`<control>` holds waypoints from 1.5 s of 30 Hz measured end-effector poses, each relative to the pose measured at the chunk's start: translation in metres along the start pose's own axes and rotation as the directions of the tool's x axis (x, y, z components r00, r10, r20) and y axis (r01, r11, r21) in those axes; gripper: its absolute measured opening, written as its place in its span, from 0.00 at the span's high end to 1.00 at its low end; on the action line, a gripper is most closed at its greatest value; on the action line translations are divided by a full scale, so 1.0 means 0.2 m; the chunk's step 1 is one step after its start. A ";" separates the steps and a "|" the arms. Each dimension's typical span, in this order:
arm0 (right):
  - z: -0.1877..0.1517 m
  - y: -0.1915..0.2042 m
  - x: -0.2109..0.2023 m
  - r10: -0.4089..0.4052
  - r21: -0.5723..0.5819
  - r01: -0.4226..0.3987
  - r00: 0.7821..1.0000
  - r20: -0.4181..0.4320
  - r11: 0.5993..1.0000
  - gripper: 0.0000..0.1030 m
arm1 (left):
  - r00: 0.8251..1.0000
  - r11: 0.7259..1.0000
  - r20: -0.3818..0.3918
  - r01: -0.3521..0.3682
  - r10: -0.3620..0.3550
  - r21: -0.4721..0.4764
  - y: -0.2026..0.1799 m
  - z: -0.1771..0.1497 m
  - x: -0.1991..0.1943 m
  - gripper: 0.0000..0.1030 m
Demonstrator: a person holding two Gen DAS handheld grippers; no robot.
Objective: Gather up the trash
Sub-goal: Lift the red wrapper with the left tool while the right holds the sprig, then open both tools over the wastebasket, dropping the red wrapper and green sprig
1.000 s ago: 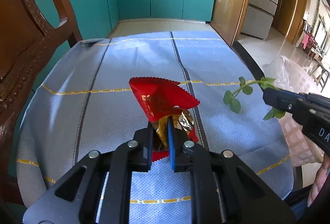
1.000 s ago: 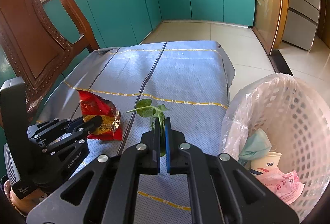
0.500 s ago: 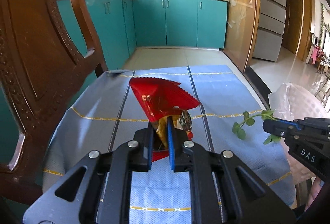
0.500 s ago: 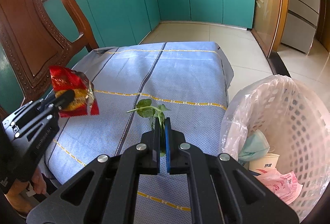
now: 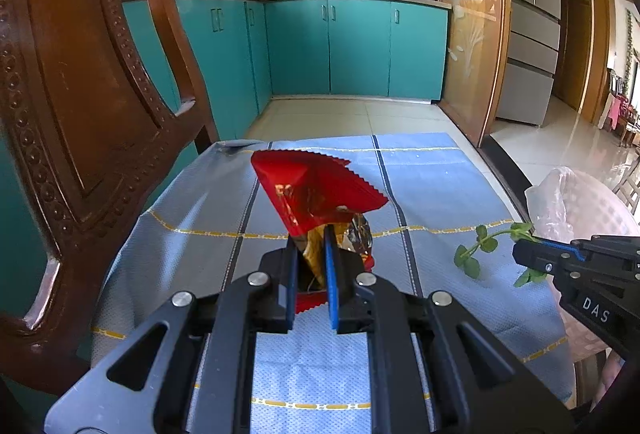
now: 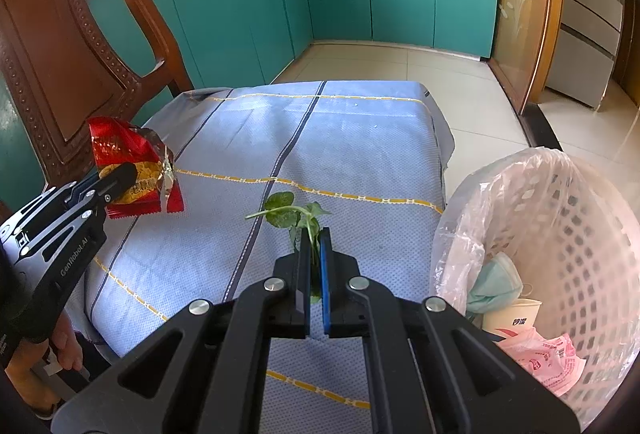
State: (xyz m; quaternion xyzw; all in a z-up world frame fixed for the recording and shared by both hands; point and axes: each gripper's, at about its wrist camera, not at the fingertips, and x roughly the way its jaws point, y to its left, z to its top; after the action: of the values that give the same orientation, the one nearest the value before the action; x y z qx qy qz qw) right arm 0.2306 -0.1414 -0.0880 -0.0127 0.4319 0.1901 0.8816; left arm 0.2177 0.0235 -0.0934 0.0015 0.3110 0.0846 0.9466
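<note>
My left gripper [image 5: 311, 246] is shut on a red and gold snack wrapper [image 5: 316, 190], held above the blue tablecloth [image 5: 432, 186]. The right wrist view shows that same gripper [image 6: 120, 174] at the left with the wrapper [image 6: 128, 154] lifted off the cloth. My right gripper [image 6: 315, 242] is shut on a green leafy sprig [image 6: 288, 212] over the table's right part. In the left wrist view the right gripper [image 5: 524, 252] holds the sprig [image 5: 480, 246] at the right edge.
A white lattice basket [image 6: 580, 218] lined with a clear plastic bag stands right of the table, holding a face mask [image 6: 496, 282], a paper cup [image 6: 516, 318] and pink paper. A carved wooden chair [image 6: 60, 74] stands at the left. Teal cabinets [image 5: 360, 46] line the far wall.
My left gripper has risen and tilted upward with the wrapper, lifting it off the cloth. The right gripper with the sprig has stayed still.
</note>
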 end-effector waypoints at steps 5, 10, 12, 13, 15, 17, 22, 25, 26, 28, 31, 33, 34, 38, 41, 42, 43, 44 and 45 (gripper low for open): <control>0.00 0.00 0.00 0.000 -0.001 0.000 1.000 0.000 1.000 0.96 | 1.000 1.000 0.006 -0.007 0.007 -0.001 -0.01 -0.01 -0.01 0.87; 0.00 0.00 0.00 -0.003 -0.007 0.003 1.000 -0.003 1.000 0.96 | 1.000 1.000 0.007 -0.009 0.010 -0.005 -0.01 -0.01 -0.02 0.87; 0.00 0.01 0.00 -0.002 -0.008 0.002 1.000 -0.004 1.000 0.96 | 1.000 1.000 0.010 -0.012 0.012 -0.008 0.00 -0.01 -0.02 0.87; 0.00 0.01 0.00 -0.004 -0.010 0.003 1.000 -0.004 1.000 0.96 | 1.000 1.000 0.011 -0.013 0.013 -0.009 0.00 -0.01 -0.02 0.87; 0.00 0.01 0.00 -0.003 -0.011 0.003 1.000 -0.004 1.000 0.96 | 1.000 1.000 0.012 -0.014 0.014 -0.012 0.00 -0.01 -0.03 0.87; 0.00 0.01 0.00 -0.004 -0.011 0.004 1.000 -0.004 1.000 0.96 | 1.000 1.000 0.013 -0.017 0.017 -0.015 0.01 -0.01 -0.03 0.87; 0.00 0.01 0.01 -0.004 -0.011 0.004 1.000 -0.004 1.000 0.96 | 1.000 1.000 0.013 -0.021 0.021 -0.021 0.02 -0.01 -0.03 0.87; 0.00 0.01 0.01 -0.005 -0.011 0.005 1.000 -0.004 1.000 0.96 | 1.000 0.999 0.015 -0.024 0.024 -0.026 0.02 -0.01 -0.04 0.87; 0.00 0.01 0.01 -0.005 -0.011 0.005 1.000 -0.004 1.000 0.96 | 1.000 0.999 0.014 -0.025 0.025 -0.028 0.02 -0.01 -0.04 0.87; 0.00 0.01 0.01 -0.004 -0.011 0.004 1.000 -0.003 1.000 0.96 | 1.000 0.999 0.014 -0.026 0.026 -0.028 0.03 -0.01 -0.03 0.87; 0.00 0.01 0.01 -0.005 -0.013 0.005 1.000 -0.004 1.000 0.96 | 0.999 0.999 0.017 -0.027 0.028 -0.031 0.03 -0.01 -0.03 0.87; -0.01 0.02 0.01 -0.005 -0.015 0.005 1.000 -0.003 1.000 0.96 | 0.999 0.999 0.020 -0.028 0.029 -0.035 0.03 -0.01 -0.03 0.87; -0.01 0.02 0.01 -0.005 -0.016 0.005 1.000 0.000 1.000 0.96 | 0.999 0.999 0.022 -0.029 0.030 -0.038 0.04 -0.01 -0.04 0.87; 0.00 0.00 -0.04 -0.005 0.002 0.005 0.999 0.044 1.000 0.96 | 0.999 0.998 0.032 -0.021 0.023 -0.053 0.05 0.01 -0.05 0.87; 0.02 -0.05 -0.14 0.010 0.041 -0.014 0.995 0.099 0.999 0.96 | 0.999 0.998 0.049 0.000 0.003 -0.066 0.04 0.03 -0.09 0.87; 0.03 -0.06 -0.17 0.012 0.051 -0.018 0.993 0.115 0.999 0.96 | 0.998 0.997 0.058 0.010 -0.006 -0.071 0.04 0.04 -0.11 0.88; 0.04 -0.09 -0.21 0.010 0.064 -0.019 0.990 0.139 0.998 0.96 | 0.997 0.997 0.069 0.025 -0.020 -0.078 0.03 0.05 -0.13 0.87; 0.04 -0.12 -0.26 0.007 0.076 -0.020 0.987 0.161 0.997 0.96 | 0.997 0.996 0.076 0.037 -0.031 -0.086 0.03 0.06 -0.15 0.87; 0.05 -0.14 -0.29 0.006 0.086 -0.021 0.984 0.178 0.996 0.96 | 0.996 0.994 0.081 0.053 -0.045 -0.098 0.02 0.07 -0.17 0.88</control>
State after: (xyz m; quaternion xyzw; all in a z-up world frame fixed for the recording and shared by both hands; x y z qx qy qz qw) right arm 0.2147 -0.1844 -0.0413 0.0457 0.3594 0.1774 0.9150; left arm 0.1988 0.0224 -0.0627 -0.0501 0.2686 0.0767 0.9589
